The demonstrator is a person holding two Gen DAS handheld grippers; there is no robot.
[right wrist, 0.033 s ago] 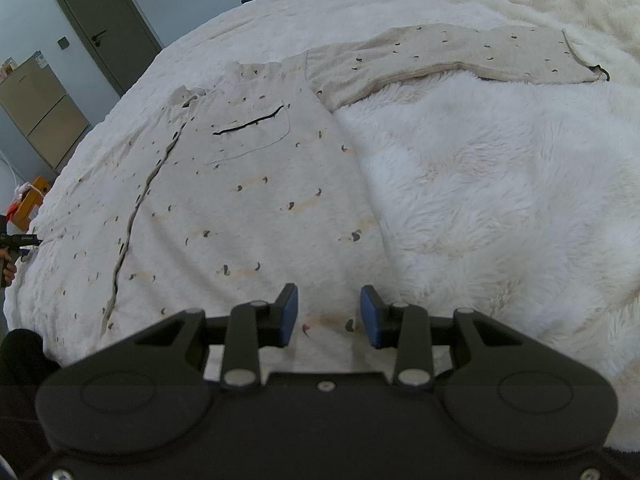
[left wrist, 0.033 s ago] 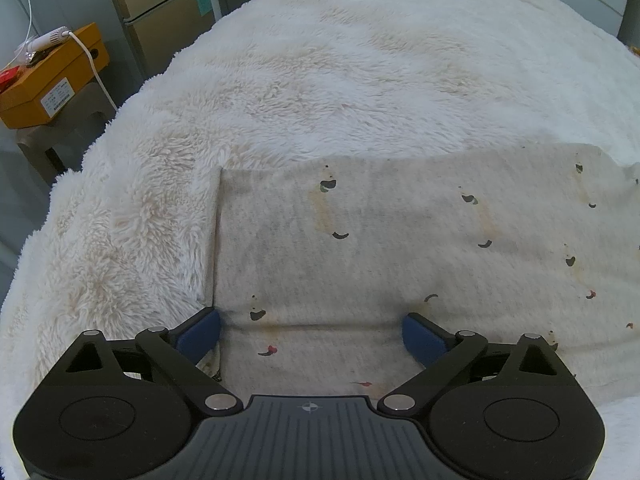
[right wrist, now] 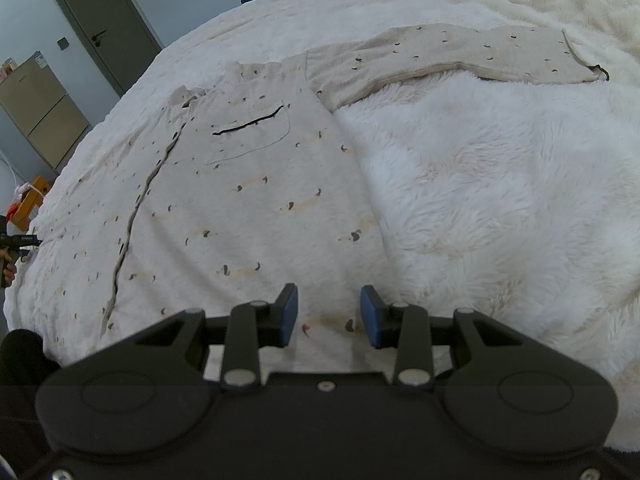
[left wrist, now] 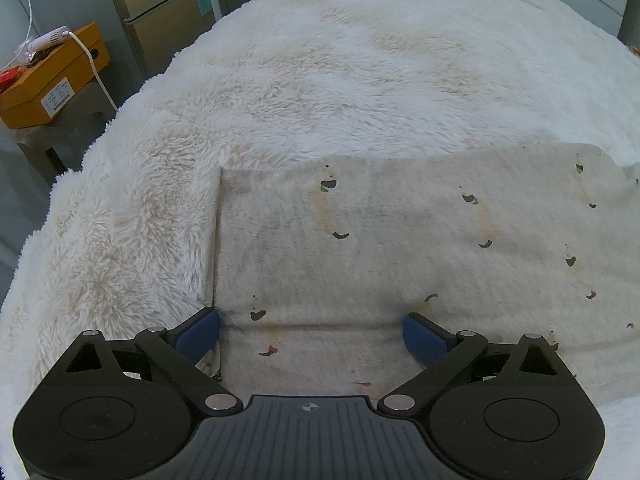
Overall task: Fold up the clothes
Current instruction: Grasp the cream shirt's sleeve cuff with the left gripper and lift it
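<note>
Directly under each open hand-held gripper (left (left wrist: 311, 330), right (right wrist: 329, 312)) lies the speckled shirt (right wrist: 248, 208), flat.

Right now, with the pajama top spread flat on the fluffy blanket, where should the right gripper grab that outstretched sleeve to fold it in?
Probably at the cuff end of the sleeve, coming in from the far right side. The sleeve lies flat and straight out from the pajama top, so its free end is the only loose edge. The right gripper is open near the hem, jaws apart, holding nothing.

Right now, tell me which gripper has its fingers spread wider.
The left gripper: its fingers straddle a broad patch of the shirt. The right gripper shows a narrower gap.
</note>
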